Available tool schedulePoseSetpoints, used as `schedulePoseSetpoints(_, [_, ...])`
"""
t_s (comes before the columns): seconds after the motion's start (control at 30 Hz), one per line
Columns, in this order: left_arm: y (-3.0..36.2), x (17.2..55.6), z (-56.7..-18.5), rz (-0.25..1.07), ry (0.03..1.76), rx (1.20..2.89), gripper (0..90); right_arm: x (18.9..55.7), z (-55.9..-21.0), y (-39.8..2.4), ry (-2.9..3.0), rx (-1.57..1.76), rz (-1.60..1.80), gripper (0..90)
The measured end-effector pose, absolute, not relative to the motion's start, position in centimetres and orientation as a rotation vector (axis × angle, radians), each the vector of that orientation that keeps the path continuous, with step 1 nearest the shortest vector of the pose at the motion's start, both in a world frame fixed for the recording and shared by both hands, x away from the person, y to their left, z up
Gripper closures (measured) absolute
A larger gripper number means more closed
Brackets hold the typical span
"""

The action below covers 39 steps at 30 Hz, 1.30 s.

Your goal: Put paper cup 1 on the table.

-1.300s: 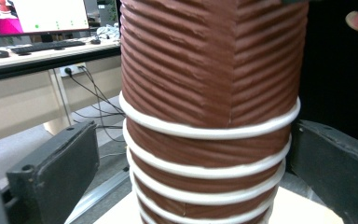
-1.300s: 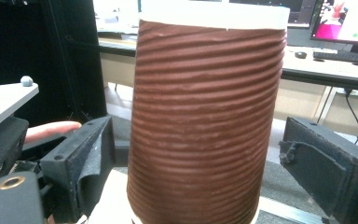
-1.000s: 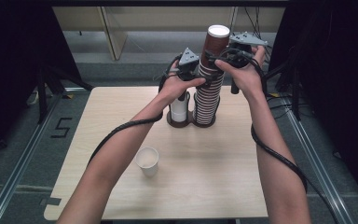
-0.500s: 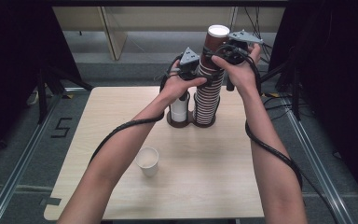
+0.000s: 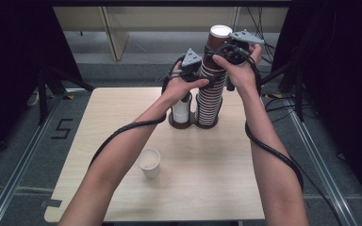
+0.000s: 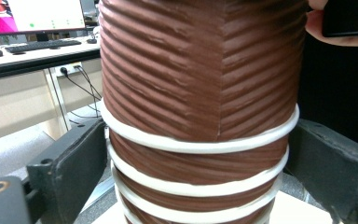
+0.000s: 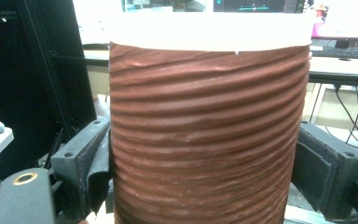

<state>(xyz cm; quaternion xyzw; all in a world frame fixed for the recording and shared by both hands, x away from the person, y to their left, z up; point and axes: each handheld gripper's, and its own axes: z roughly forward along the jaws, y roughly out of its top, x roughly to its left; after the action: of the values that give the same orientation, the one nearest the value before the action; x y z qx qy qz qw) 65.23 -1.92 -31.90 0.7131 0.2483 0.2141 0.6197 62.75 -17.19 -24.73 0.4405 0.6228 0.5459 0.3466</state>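
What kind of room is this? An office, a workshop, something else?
Probably a lab or test room set up for recording handling work. A small wooden table stands between dark curtains, cables trail along the far wall, and desks with a monitor and keyboard sit behind the brown cup stack.

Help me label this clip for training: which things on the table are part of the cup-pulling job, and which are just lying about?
In the job:
- tall stack of brown cups
- top brown cup, between the right gripper's closing jaws
- left gripper, clamped on the stack lower down

Lying about:
- white cup standing alone near the front
- short white stack beside the brown one
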Motion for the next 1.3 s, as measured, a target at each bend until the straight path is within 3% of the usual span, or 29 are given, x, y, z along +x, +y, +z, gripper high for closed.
schedulePoseSetpoints(1.3, [-1.9, 65.2, -32.0, 0.512, 0.565, 1.659, 6.2, 61.9, -22.2, -17.9, 1.527, 1.071, 1.505, 19.4])
